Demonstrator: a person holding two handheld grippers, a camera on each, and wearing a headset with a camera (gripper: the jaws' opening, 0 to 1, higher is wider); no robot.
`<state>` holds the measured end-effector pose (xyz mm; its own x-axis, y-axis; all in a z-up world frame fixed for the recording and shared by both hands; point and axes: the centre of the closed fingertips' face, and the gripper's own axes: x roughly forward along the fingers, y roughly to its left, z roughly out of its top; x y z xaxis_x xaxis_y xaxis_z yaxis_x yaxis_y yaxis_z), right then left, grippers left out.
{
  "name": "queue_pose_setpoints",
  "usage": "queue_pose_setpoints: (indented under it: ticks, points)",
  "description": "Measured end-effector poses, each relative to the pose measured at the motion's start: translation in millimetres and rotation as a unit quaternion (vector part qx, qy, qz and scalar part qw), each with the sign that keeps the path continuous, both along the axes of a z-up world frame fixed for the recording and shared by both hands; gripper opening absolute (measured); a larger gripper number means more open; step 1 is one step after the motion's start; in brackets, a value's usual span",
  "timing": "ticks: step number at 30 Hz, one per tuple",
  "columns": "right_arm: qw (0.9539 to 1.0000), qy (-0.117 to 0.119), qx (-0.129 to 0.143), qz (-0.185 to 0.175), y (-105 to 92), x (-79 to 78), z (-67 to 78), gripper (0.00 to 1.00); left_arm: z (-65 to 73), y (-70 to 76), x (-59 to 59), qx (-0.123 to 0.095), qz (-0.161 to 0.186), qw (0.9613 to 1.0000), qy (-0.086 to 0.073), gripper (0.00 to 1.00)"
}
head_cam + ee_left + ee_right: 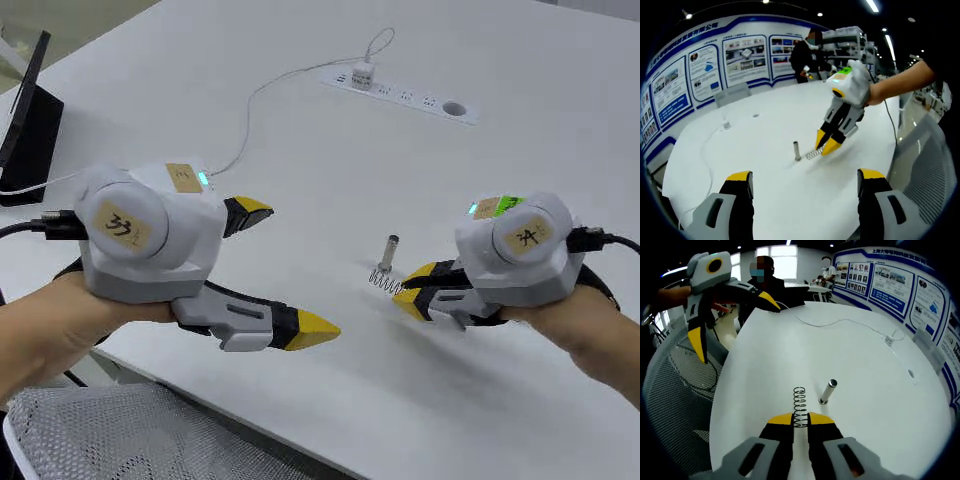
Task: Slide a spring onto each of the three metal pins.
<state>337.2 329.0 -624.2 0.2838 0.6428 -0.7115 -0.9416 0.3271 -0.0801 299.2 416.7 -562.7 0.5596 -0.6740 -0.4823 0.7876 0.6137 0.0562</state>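
Note:
One metal pin stands upright on the white table, also seen as a pin and pin. A small wire spring lies just beside its base. My right gripper is shut on the near end of the spring, whose free end points past the pin's left side. From the left gripper view the spring sits at the right gripper's yellow tips. My left gripper hovers wide open to the left, with nothing between its fingers.
A white power strip with a plugged charger and cable lies at the back. A black device stands at the far left edge. A mesh chair is below the table's near edge. People stand in the background.

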Motion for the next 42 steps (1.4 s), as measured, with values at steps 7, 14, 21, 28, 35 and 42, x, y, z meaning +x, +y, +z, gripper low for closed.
queue_pose_setpoints:
  ticks: [7,14,21,28,35,42]
  points:
    - [0.999,-0.026,0.02,0.03,-11.7,-10.5,43.1,0.1,18.0,-14.1,4.7,-0.01,-0.012,0.9997,-0.017,0.82]
    - [0.9965,-0.047,0.031,0.061,-8.4,-30.1,70.7,0.1,26.8,-38.3,1.5,-0.004,-0.047,0.9983,-0.033,0.69]
    - [0.9939,-0.051,0.028,0.094,-4.4,-48.2,77.9,0.1,28.6,-56.7,-8.7,0.009,-0.094,0.9949,-0.037,0.52]
    - [0.9926,-0.047,0.025,0.109,-2.7,-57.5,75.7,0.1,27.7,-65.7,-15.1,0.01,-0.114,0.9929,-0.032,0.4]
    - [0.9906,-0.044,0.024,0.127,3.9,-64.9,74.7,0.1,26.0,-71.7,-21.2,0.009,-0.127,0.9916,-0.026,0.32]
    - [0.9886,-0.04,0.021,0.144,8.0,-70.4,72.1,0.1,21.3,-74.3,-29.7,0.02,-0.145,0.989,-0.02,0.22]
